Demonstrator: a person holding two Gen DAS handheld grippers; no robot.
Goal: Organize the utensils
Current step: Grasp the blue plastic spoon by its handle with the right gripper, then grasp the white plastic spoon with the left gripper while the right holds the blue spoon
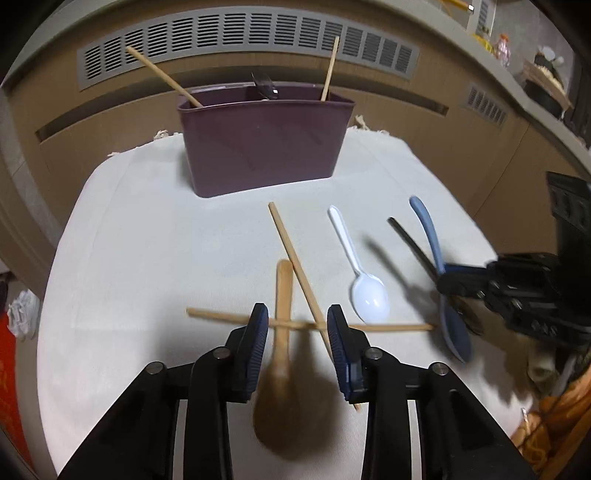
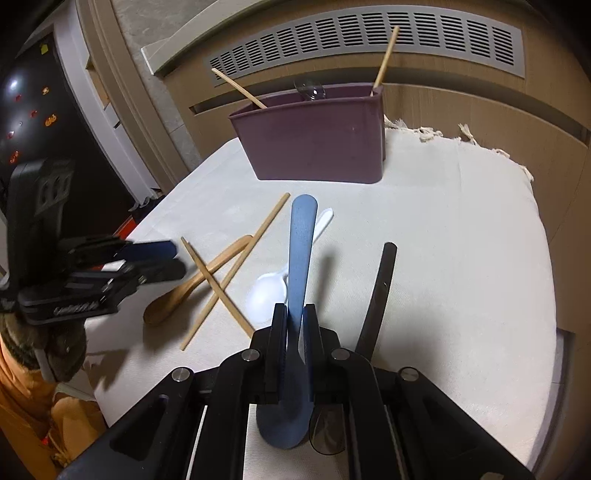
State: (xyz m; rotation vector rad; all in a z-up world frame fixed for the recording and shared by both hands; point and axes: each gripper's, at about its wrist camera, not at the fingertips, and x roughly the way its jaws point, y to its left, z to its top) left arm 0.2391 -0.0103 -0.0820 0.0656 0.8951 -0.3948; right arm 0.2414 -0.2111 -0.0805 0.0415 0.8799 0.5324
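The right gripper (image 2: 295, 321) is clamping the long blue plastic spoon (image 2: 300, 251) by its neck; the handle is running straight ahead from the fingers toward the dark purple plastic utensil bin (image 2: 317, 144), while the bowl is sitting back under the gripper body. Just right of those fingers, the black plastic spoon (image 2: 376, 291) is lying on the cloth with its handle pointing ahead and slightly right. Just left of the blue handle, the white plastic spoon (image 2: 271, 288) is lying with its handle angling ahead, partly hidden behind the blue one.

The left gripper (image 1: 297, 325) is hanging with its fingers spread wide and gripping nothing; the light wooden spoon (image 1: 282, 332) is lying between them, handle pointing ahead toward the bin, bowl blurred beneath the tool. Two bare wooden chopsticks are crossing there: one chopstick (image 1: 295, 254) is slanting ahead and left, the other chopstick (image 1: 391, 327) is running crosswise under both fingertips.

Everything is resting on a white cloth-covered table (image 1: 147, 229) with a fringed far edge. The bin is standing near that far edge, already holding two wooden sticks and a dark utensil. Behind it a tan wooden wall panel with a grey slotted vent (image 1: 243, 33) is rising. Bare cloth is lying between the utensils and the bin, and to the left of the left gripper.
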